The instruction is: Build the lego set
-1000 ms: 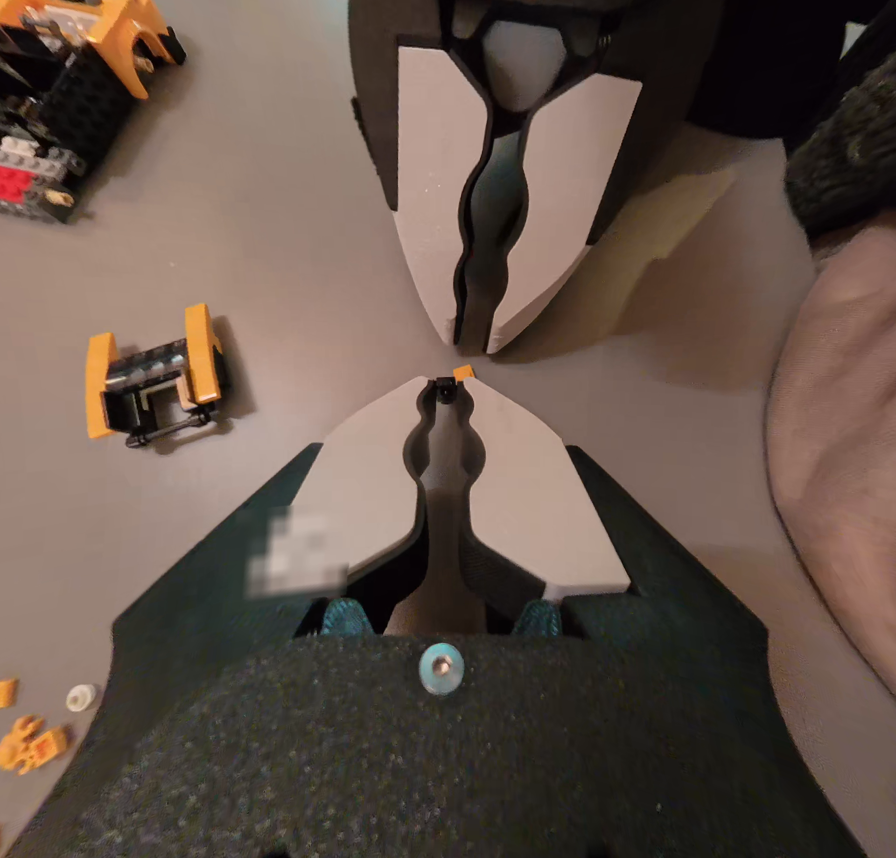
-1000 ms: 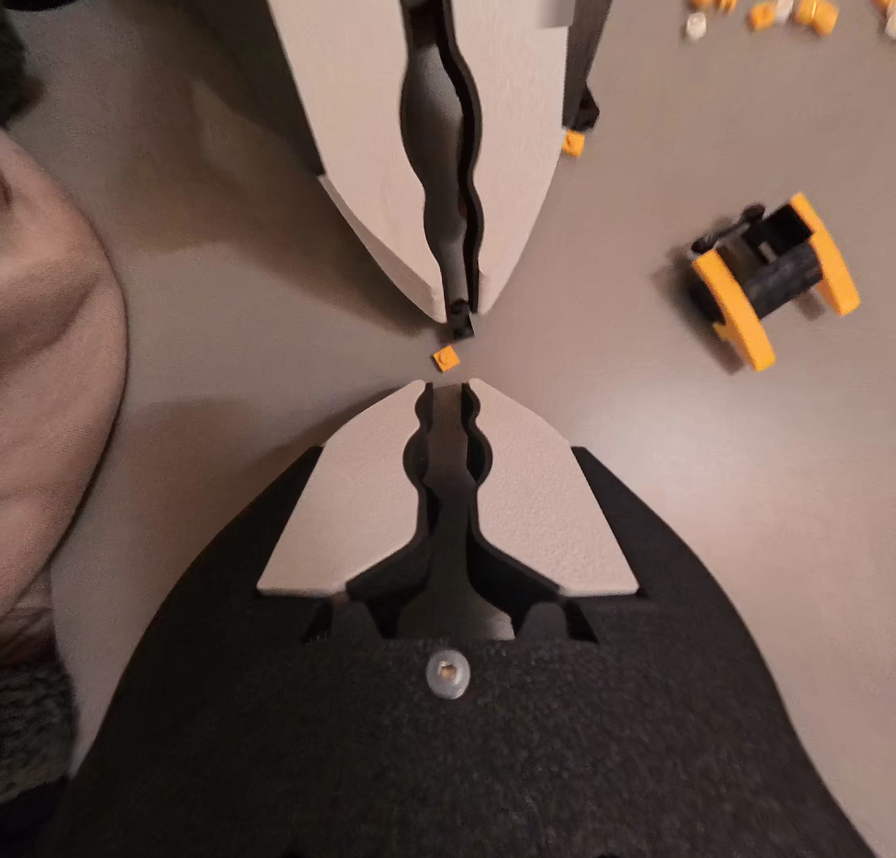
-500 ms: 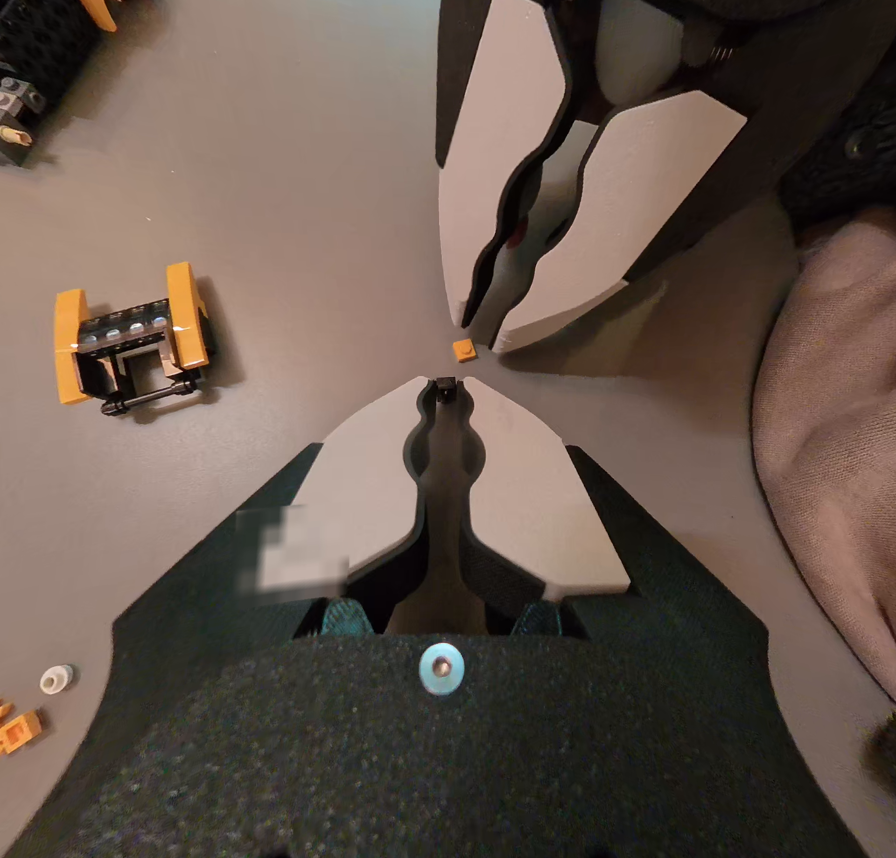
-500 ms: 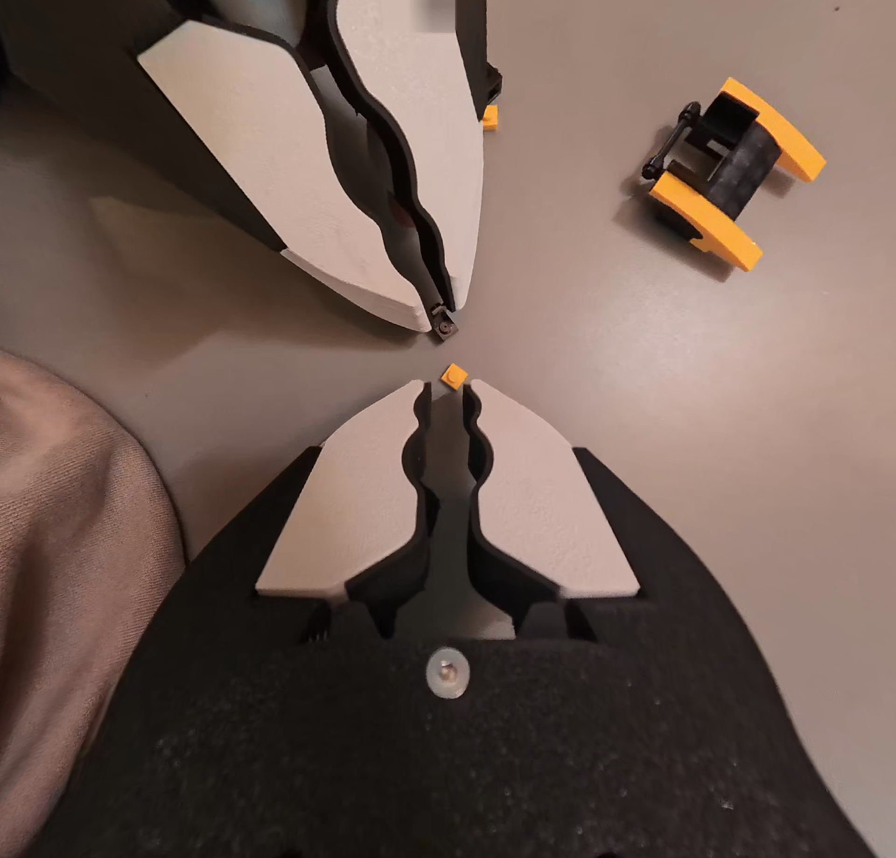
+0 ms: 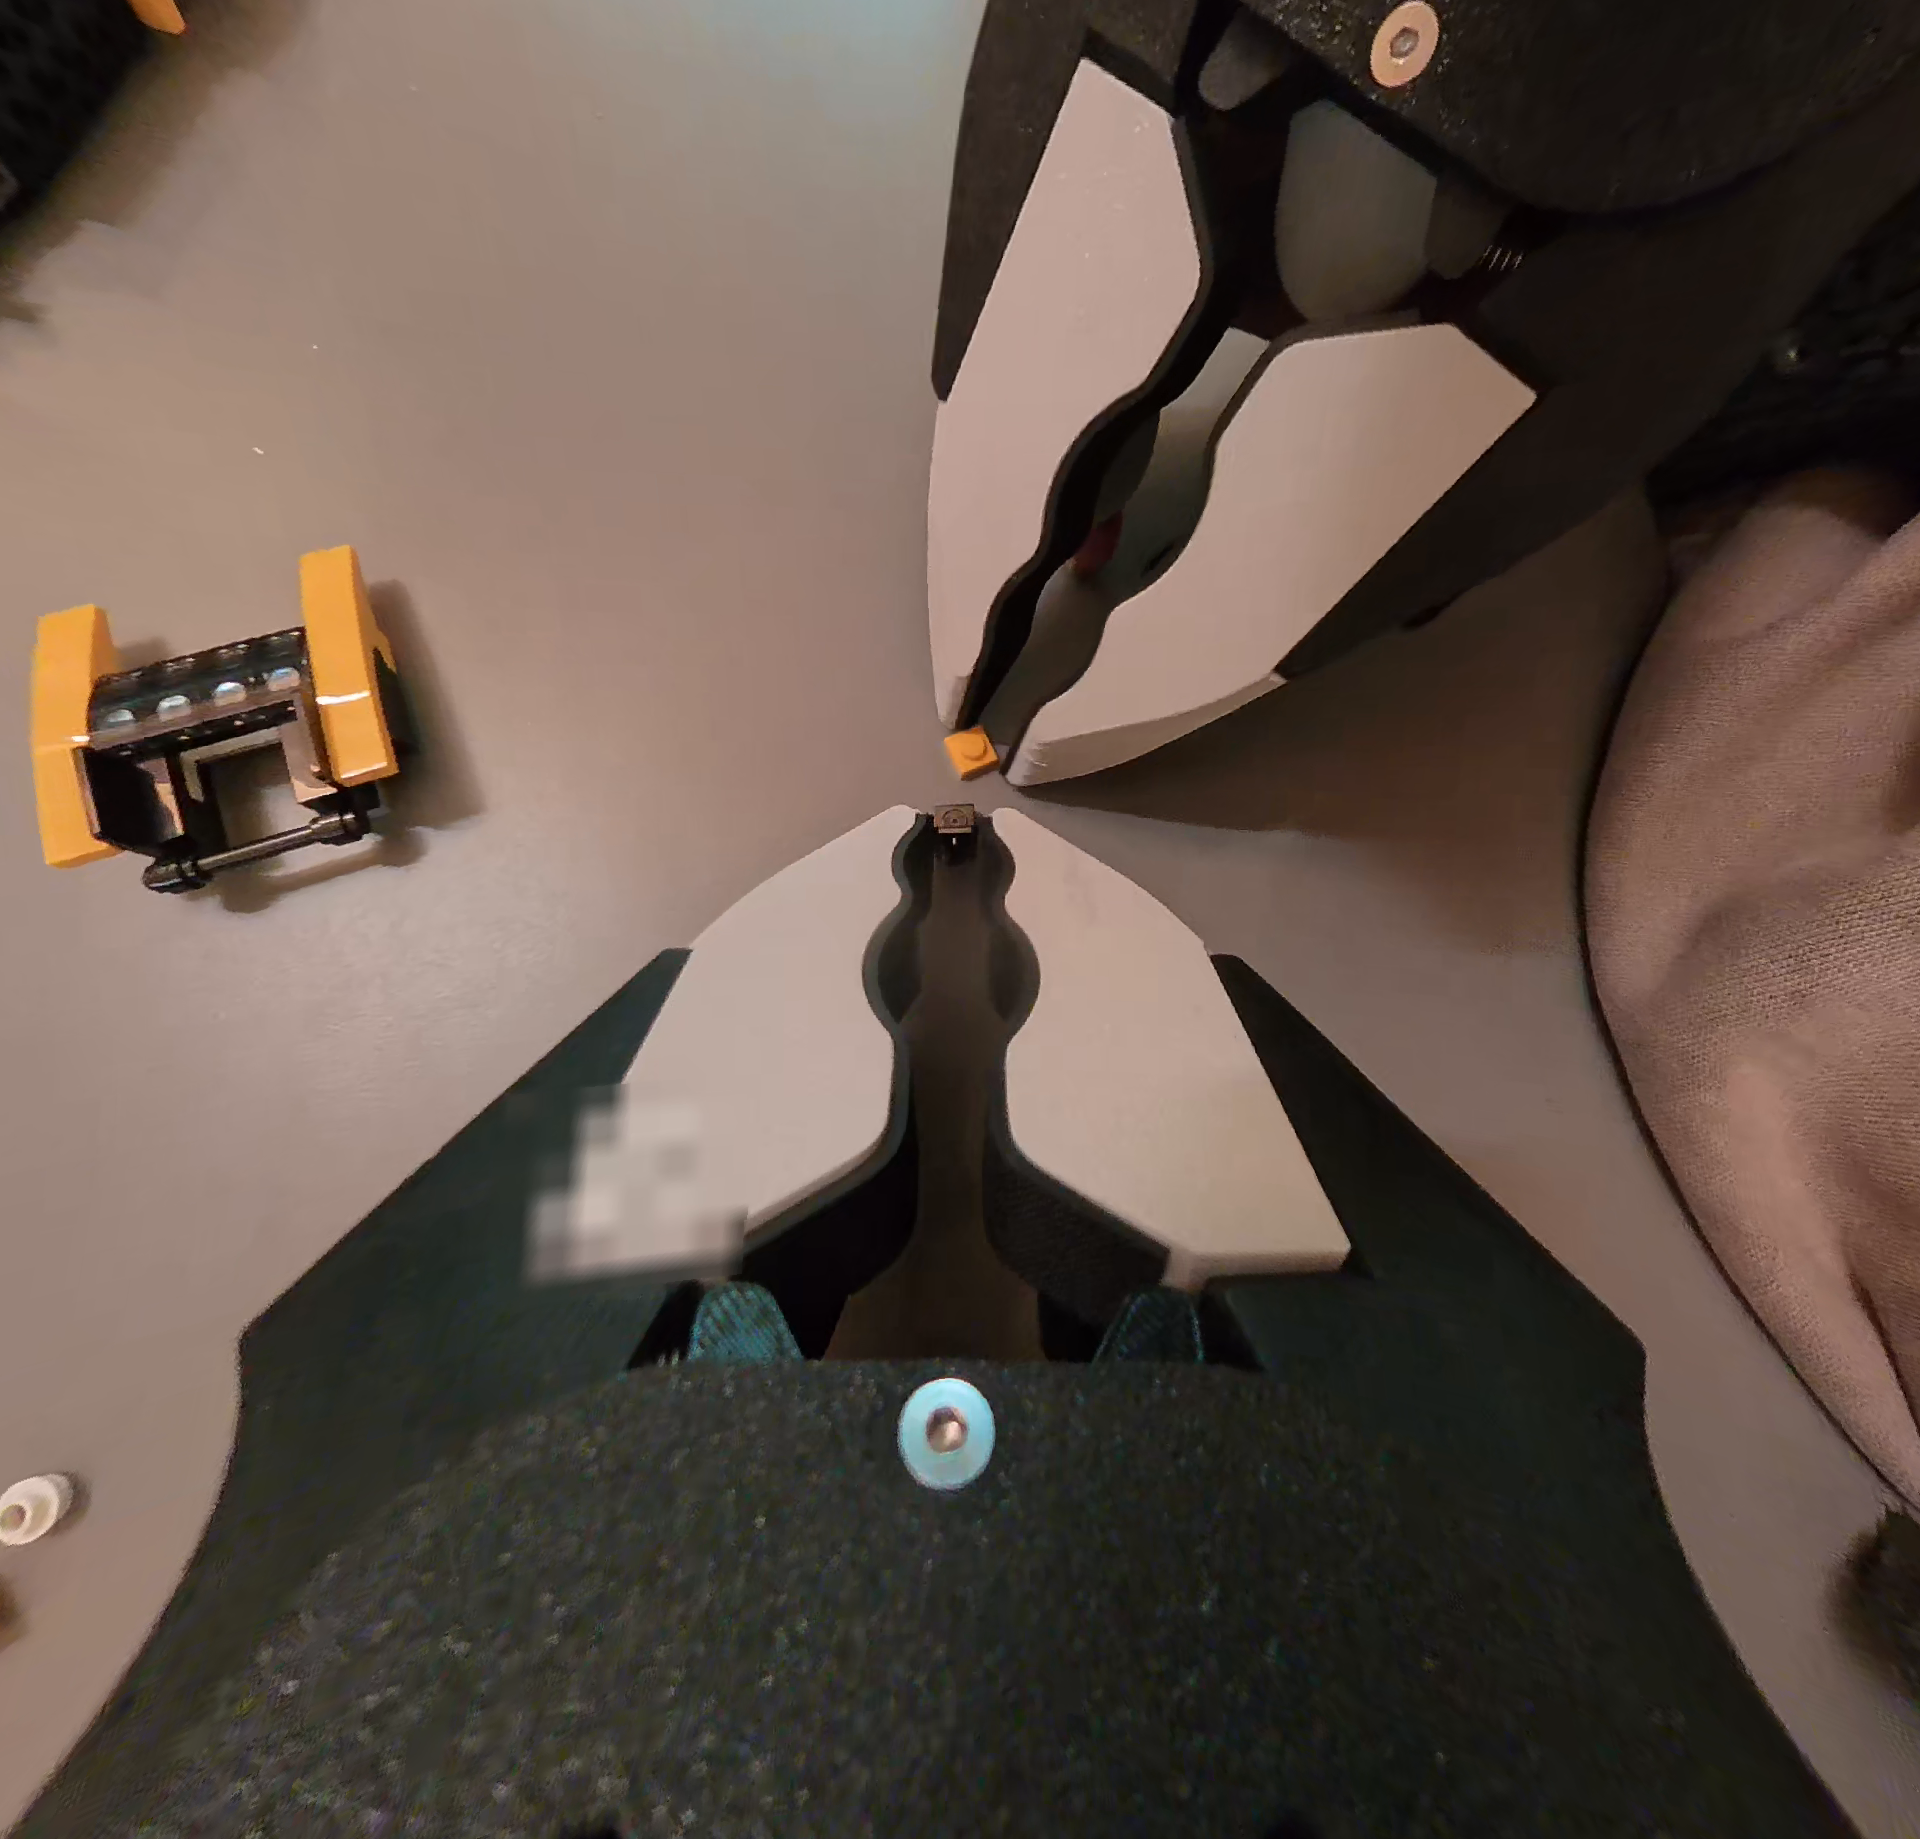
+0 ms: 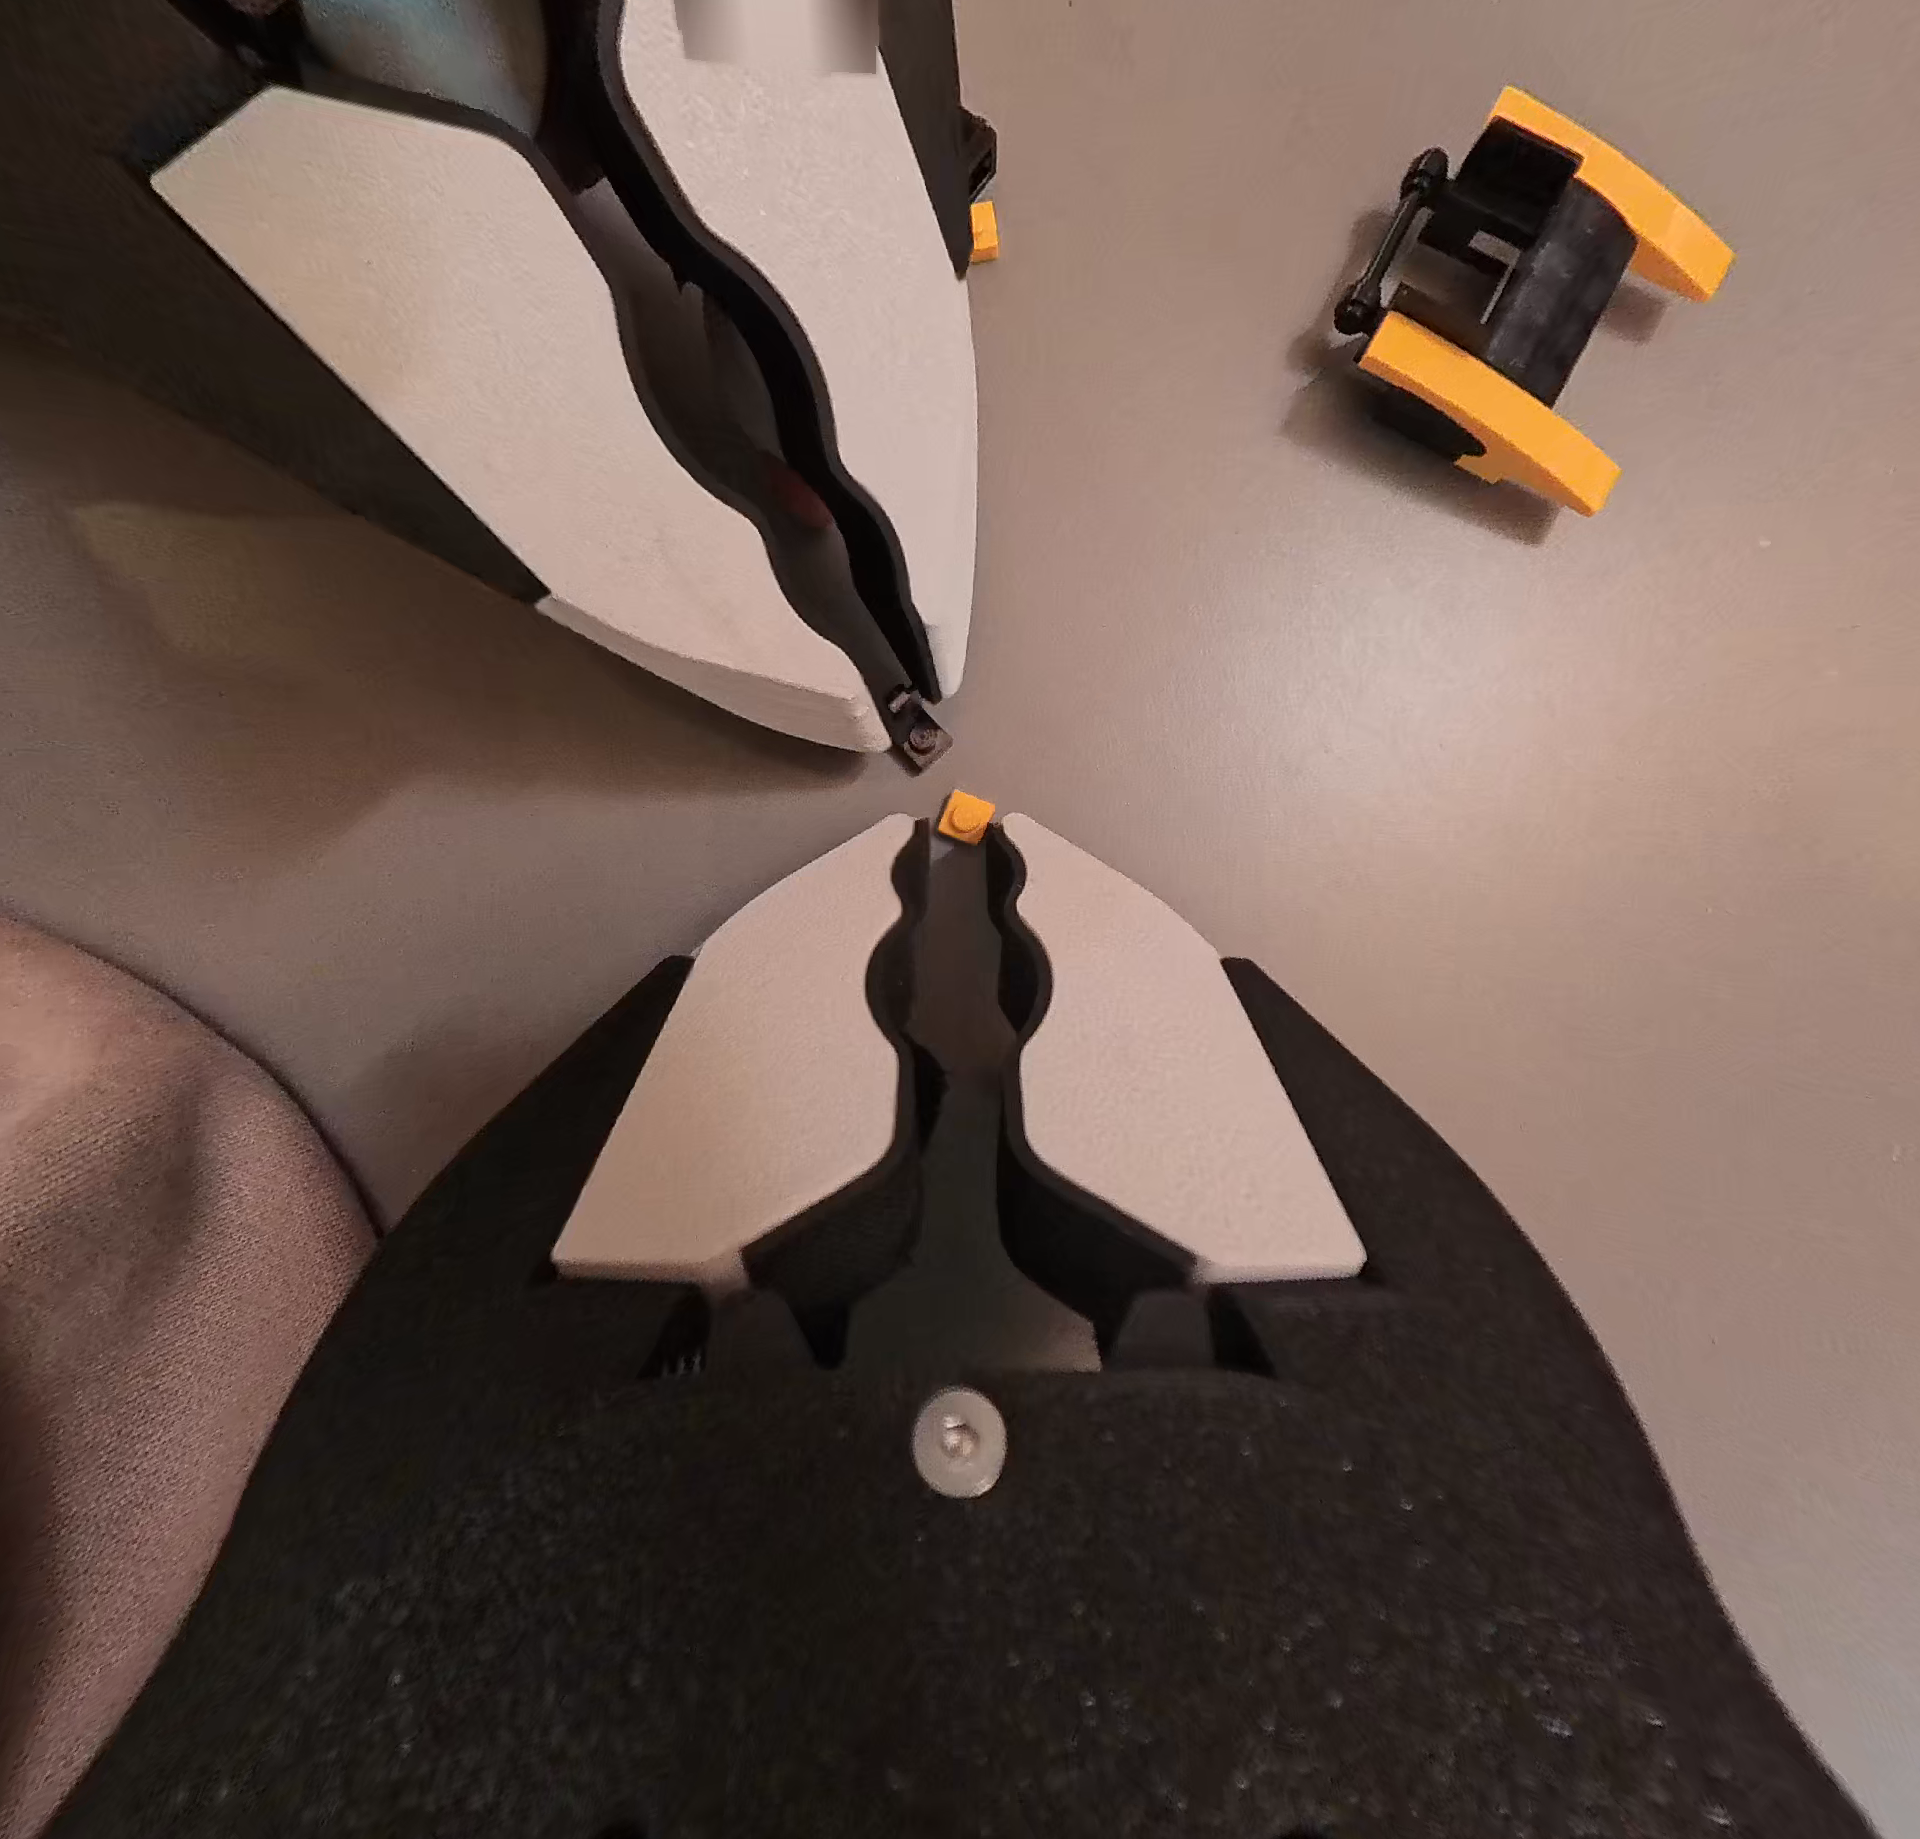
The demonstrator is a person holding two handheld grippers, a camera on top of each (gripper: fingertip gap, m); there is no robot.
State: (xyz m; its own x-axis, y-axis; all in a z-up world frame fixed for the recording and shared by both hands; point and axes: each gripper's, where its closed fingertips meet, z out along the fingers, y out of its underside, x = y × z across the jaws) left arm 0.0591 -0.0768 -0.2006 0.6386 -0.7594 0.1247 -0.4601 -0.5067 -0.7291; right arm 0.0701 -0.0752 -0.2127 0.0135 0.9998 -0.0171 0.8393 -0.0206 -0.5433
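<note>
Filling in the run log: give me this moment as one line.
left claw: shut on black piece | right claw: shut on orange piece | pieces: close, apart | table: wheel part untouched

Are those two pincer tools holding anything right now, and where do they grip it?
Yes. The left gripper pinches a tiny black piece at its fingertips; the right gripper pinches a tiny orange stud piece by its sides, likewise at the tips.
</note>
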